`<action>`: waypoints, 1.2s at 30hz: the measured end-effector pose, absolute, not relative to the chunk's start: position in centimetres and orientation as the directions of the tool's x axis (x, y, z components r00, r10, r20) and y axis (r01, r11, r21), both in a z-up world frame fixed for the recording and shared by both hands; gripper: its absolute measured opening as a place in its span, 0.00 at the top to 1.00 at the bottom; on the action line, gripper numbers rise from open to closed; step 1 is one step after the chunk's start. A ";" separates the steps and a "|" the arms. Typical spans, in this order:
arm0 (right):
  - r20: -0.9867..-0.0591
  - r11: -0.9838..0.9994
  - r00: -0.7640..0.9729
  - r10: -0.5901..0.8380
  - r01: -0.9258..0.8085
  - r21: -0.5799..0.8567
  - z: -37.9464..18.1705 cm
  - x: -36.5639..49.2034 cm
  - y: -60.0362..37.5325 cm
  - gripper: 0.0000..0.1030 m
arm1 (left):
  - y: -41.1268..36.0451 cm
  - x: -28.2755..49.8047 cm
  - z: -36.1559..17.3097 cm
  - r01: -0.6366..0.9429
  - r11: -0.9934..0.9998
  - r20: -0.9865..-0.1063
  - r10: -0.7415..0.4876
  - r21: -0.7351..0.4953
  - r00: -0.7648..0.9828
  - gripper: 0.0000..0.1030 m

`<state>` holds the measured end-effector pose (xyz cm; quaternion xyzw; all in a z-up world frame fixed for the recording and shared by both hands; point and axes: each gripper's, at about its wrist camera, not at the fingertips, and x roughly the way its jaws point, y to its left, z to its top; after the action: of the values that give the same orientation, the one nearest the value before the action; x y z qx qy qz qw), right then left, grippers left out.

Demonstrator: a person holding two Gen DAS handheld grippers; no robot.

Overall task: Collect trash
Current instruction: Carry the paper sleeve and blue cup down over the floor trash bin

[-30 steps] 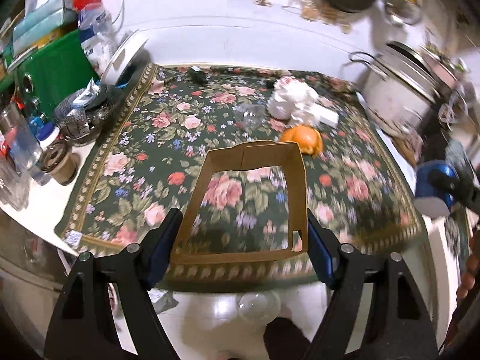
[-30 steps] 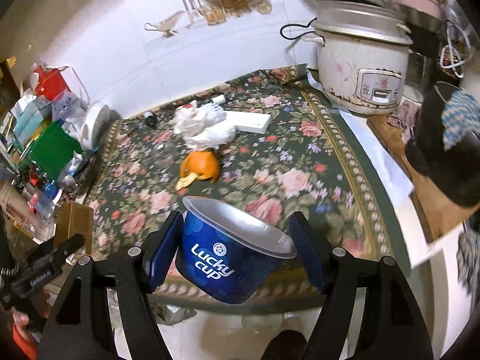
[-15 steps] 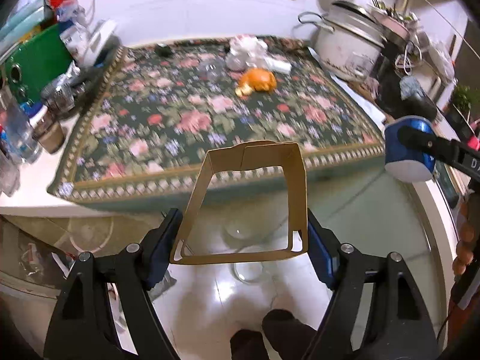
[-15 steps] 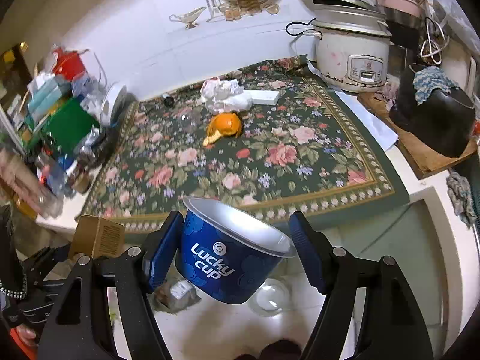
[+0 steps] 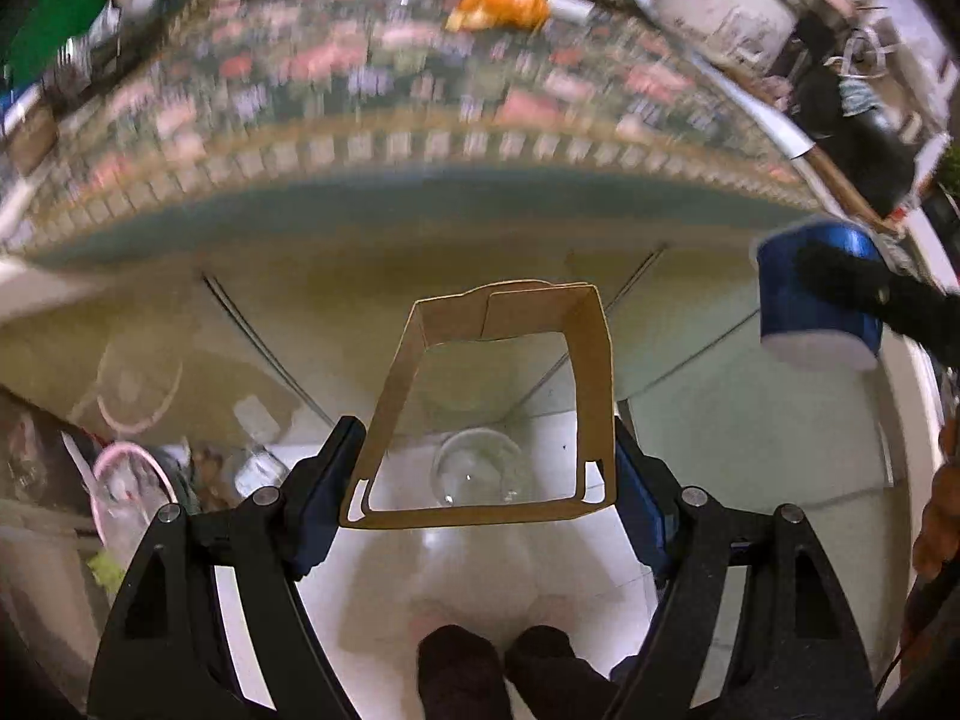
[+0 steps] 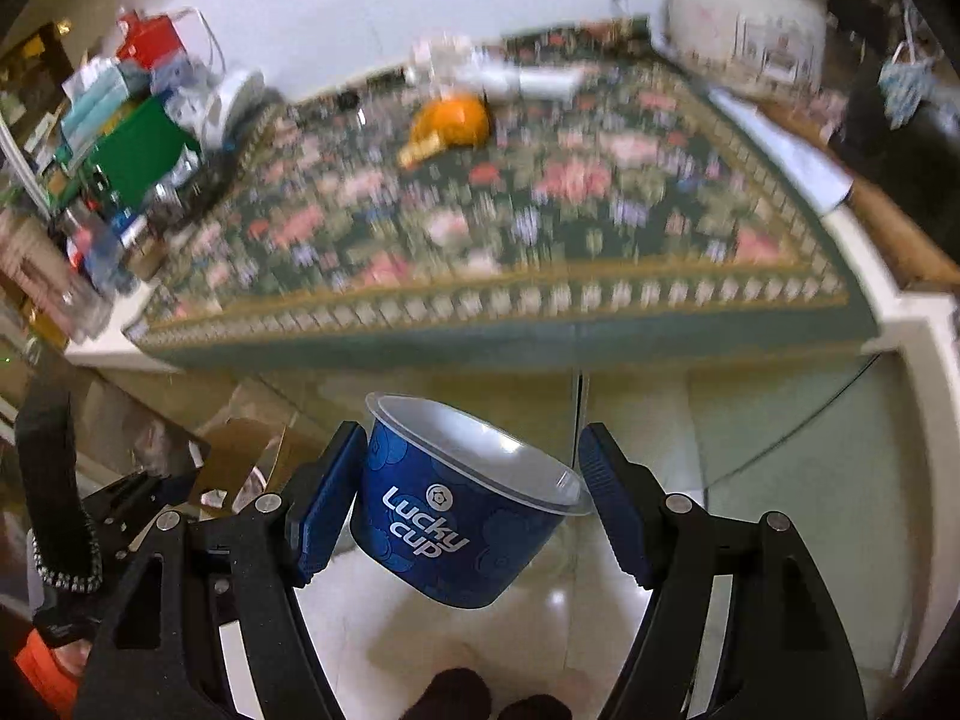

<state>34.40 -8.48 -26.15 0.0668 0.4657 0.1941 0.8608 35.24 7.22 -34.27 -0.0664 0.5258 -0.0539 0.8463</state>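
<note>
My left gripper (image 5: 480, 480) is shut on an open brown cardboard sleeve (image 5: 591, 396), held out over the white floor below the table edge. My right gripper (image 6: 471, 492) is shut on a blue "Lucky cup" paper cup (image 6: 444, 528), also held over the floor; the cup shows at the right in the left wrist view (image 5: 810, 306). An orange peel (image 6: 450, 117) and crumpled white tissue (image 6: 444, 60) lie at the far side of the floral tablecloth (image 6: 510, 228).
A white rice cooker (image 6: 750, 30) stands at the table's back right. A green box (image 6: 132, 150) and bottles crowd the left edge. A clear round object (image 5: 480, 468) lies on the floor under the sleeve. Bags and clutter (image 5: 138, 480) sit at the floor's left.
Both grippers have pulled back from the table and lowered; the views now look at the table's front edge and the floor. Both still hold their items.
</note>
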 end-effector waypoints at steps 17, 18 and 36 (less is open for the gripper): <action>-0.883 0.909 0.263 0.388 -0.269 0.319 -58.9 38.2 -4.1 0.31 | 10.1 36.3 -61.9 -0.158 0.974 -0.926 -0.098 -0.166 0.364 0.25; -0.880 0.901 0.251 0.404 -0.278 0.334 -60.4 38.3 -3.6 0.31 | 10.3 36.4 -63.1 -0.163 0.972 -0.927 -0.100 -0.168 0.361 0.25; -0.862 0.919 0.329 0.385 -0.220 0.327 -60.2 38.9 -8.3 0.29 | 4.0 40.1 -72.4 -0.050 0.980 -0.952 -0.176 -0.194 0.250 0.25</action>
<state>38.89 -8.33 -60.24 0.0752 0.5486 0.1864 0.8116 40.13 3.99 -72.41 -0.0926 0.6111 -0.0402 0.7851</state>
